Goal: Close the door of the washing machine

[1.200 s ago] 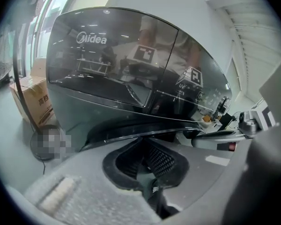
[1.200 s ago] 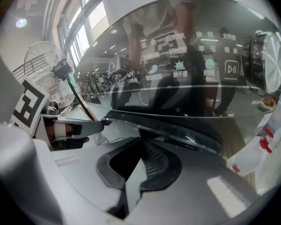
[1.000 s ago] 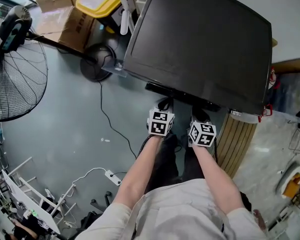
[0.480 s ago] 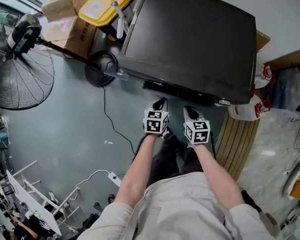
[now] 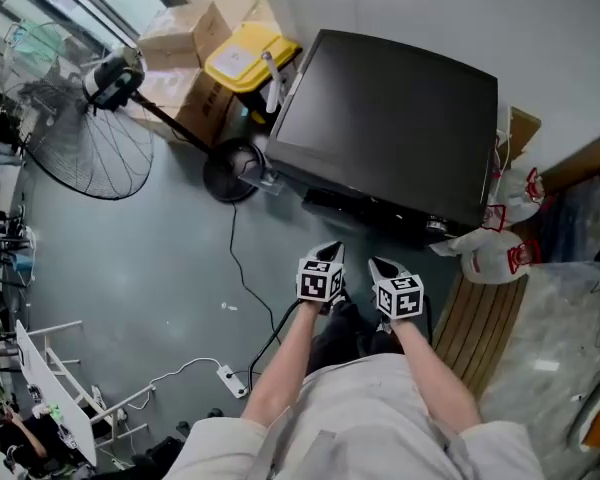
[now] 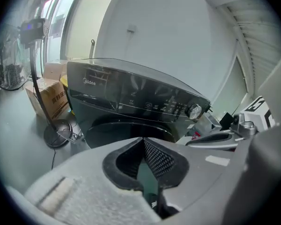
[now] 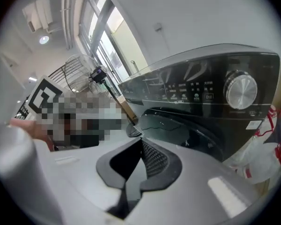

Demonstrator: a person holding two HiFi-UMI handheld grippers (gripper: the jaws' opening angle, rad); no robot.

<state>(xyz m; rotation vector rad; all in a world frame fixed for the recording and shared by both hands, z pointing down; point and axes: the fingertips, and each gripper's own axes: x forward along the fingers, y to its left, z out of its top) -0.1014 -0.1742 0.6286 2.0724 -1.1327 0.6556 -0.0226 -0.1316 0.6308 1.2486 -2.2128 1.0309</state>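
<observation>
The dark front-loading washing machine stands against the wall ahead of me. Its control panel with a silver knob shows in both gripper views. Below the panel the round dark door looks flush with the front. My left gripper and right gripper hang side by side a short way in front of the machine, touching nothing. Both are shut with nothing between the pads; the left gripper and right gripper show their tips meeting.
A standing fan with its round base is left of the machine, beside cardboard boxes and a yellow lid. White bags and a slatted wooden panel lie at the right. A cable and power strip cross the floor.
Both grippers have drawn back from the machine's front and risen, staying shut. The machine now sits farther off in the head view, with more floor showing.
</observation>
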